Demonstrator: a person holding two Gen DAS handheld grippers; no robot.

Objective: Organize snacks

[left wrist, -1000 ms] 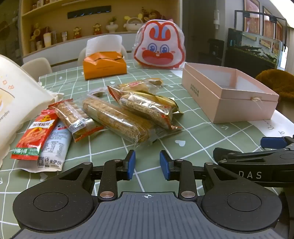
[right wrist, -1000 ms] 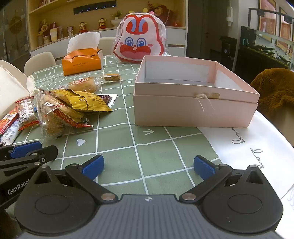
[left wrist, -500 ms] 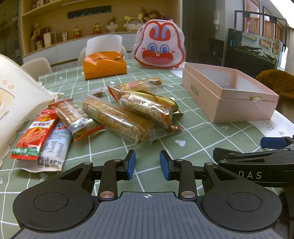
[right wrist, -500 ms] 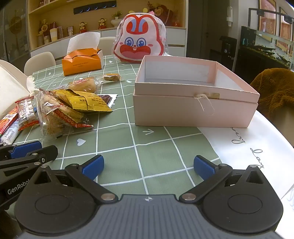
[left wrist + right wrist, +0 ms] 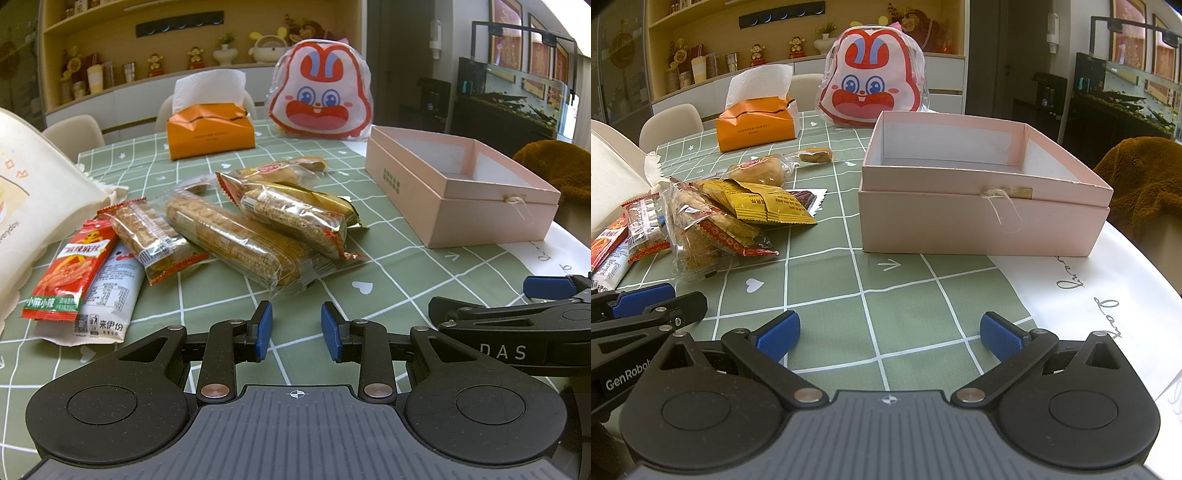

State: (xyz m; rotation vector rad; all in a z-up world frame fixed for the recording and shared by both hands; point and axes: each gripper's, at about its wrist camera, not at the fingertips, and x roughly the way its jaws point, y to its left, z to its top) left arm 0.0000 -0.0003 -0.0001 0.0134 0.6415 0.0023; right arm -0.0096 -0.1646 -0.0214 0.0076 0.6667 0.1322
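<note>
Left wrist view: left gripper (image 5: 296,326) low over the green grid-patterned tablecloth (image 5: 388,280), blue-padded fingers (image 5: 264,325) parted by a narrow gap, nothing between them. Just ahead, a heap of wrapped snacks: long clear-wrapped biscuit pack (image 5: 236,240) lying diagonally, shorter red-edged biscuit pack (image 5: 151,236) beside it on the left, crinkly clear-and-red wafer pack (image 5: 295,218) resting partly over a yellow foil sachet (image 5: 332,203). Further left, red chilli-strip packet (image 5: 70,273) overlapping a white printed sachet (image 5: 110,295), both beside a cream cloth bag (image 5: 37,192). Behind the heap, wrapped bread roll (image 5: 284,168). Open pink cardboard box (image 5: 458,210) to the right, well apart from the heap, nothing visible inside. Orange tissue box (image 5: 210,131) and bunny-face pouch (image 5: 321,98) at the far edge. Right gripper (image 5: 546,306) partly visible at lower right.

Right wrist view: right gripper (image 5: 889,332) spread wide above bare tablecloth (image 5: 827,288), holding nothing. Pink box (image 5: 979,225) straight ahead, string tag on its front wall. Snack heap to the left: yellow sachet (image 5: 764,203) on top, bread roll (image 5: 761,171) behind it, small wrapped cake (image 5: 814,155) farther back. Left gripper's blue fingertip (image 5: 642,299) at the left edge.
</note>
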